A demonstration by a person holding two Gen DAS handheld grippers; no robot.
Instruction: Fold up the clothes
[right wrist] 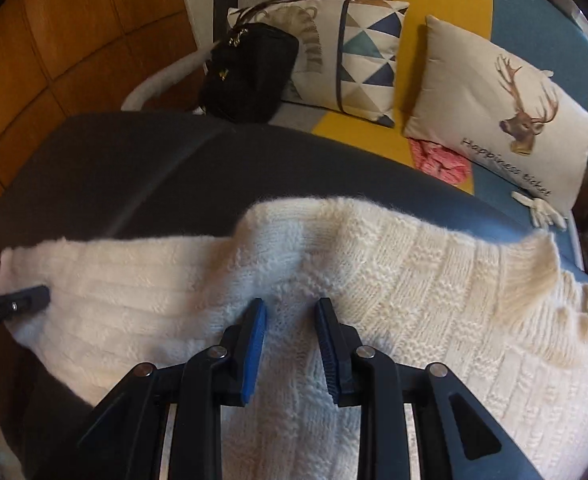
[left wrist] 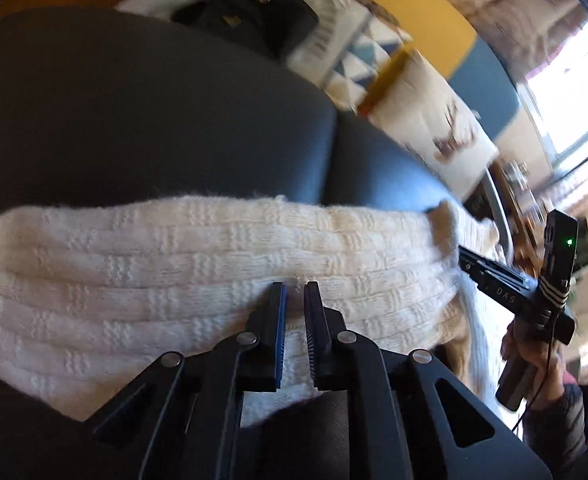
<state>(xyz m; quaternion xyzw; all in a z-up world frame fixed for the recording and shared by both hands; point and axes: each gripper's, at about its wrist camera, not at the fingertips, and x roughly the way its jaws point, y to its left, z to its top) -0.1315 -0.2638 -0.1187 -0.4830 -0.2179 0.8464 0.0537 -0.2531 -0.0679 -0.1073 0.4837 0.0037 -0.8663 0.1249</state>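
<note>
— Where is the sweater right now?

— It lies spread across the dark grey table, cream knit, running from the left edge over to the right. In my right wrist view a raised fold of it sits in the middle, just beyond my fingers, and a ribbed cuff stands up toward the right.

— What is your right gripper doing?

— It is clamped on a ridge of the knit. The fabric rises between the two blue pads and fills the gap, so the jaws stand partly apart with the sweater pinched in them.

— And the left gripper?

— Its jaws are nearly together, tips down on the knit near the sweater's near edge. I cannot tell whether any fabric is caught between the pads; the slit between them looks bare. From the right wrist view, the left gripper's tip shows at the far left, resting on the sweater's left end.

— Anything else around?

— Beyond the table is a yellow and blue sofa with a black handbag, a triangle-patterned cushion, a deer cushion, a pink knitted item and a white glove.
</note>
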